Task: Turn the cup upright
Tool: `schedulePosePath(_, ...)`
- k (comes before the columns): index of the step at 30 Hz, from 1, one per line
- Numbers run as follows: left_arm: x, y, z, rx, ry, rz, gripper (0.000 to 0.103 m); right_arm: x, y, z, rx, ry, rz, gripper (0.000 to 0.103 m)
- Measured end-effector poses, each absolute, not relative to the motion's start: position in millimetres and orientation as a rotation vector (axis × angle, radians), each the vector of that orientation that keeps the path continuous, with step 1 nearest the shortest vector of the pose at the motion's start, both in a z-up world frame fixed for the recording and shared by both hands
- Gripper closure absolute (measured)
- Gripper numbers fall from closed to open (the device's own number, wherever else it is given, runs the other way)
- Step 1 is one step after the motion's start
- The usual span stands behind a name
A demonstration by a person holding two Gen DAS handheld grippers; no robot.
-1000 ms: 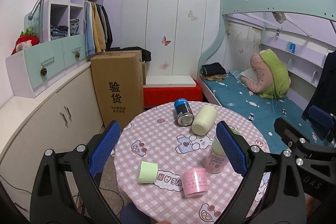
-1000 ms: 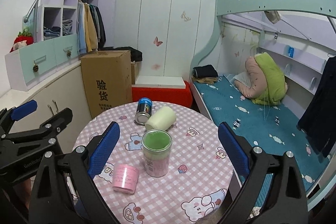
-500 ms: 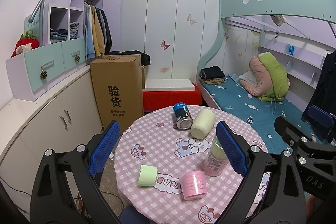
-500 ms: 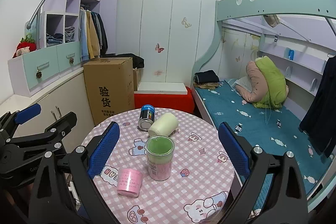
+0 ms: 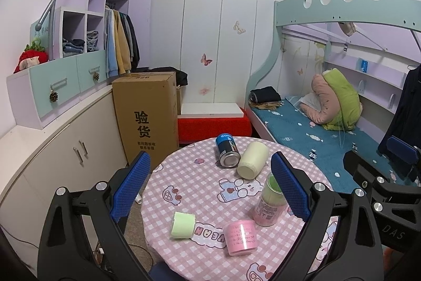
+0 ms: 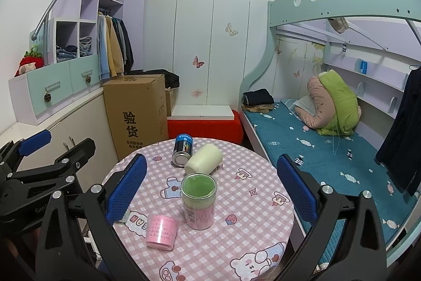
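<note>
Child's bedroom: bunk bed (image 5: 329,128) to the right, wardrobe wall behind, a cardboard box (image 5: 147,115) beside a small round table (image 5: 200,191) under a pink checked cloth with bear prints.

On the table: a blue can (image 5: 227,153) on its side at the far edge, touching a cream cup (image 5: 252,160) that also lies on its side with its flat end toward the cameras. Nearer the middle, a clear jar with a green top (image 6: 198,200) stands upright. A pink cup (image 6: 160,231) sits just beside the jar at the near edge; whether it is inverted cannot be told. A pale green cup (image 5: 183,225) lies tipped over near the table's left edge.

Left gripper (image 5: 210,188) hovers above the near left of the table, jaws spread wide, holding nothing. Right gripper (image 6: 210,191) hangs over the near right, jaws likewise apart and empty, framing the jar.

Judgement: approach stage, nothing grasped yet. Which cup is meant is not certain; the green one lies closest to the left gripper.

For a clean flip: bring the jaws across the cup's wall near its middle, not its rim; close lightly, since thin cups deform; lift clear of the cloth before rotating; set the base flat, then release. Keep away from the jar and the table edge.
</note>
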State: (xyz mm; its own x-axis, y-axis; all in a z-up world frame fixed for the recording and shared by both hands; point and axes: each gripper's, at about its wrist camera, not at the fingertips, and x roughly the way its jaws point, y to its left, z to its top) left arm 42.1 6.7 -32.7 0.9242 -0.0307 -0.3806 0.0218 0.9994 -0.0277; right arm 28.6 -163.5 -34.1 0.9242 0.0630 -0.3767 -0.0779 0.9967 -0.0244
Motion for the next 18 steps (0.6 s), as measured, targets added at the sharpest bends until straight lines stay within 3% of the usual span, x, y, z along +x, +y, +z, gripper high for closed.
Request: schedulePosePath(18, 43.1, 6.2, -29.7, -0.017, 0.38, -0.019, 0.01, 28.3, -164.1, -34.0, -0.039, 0.384, 0.071, 0.007)
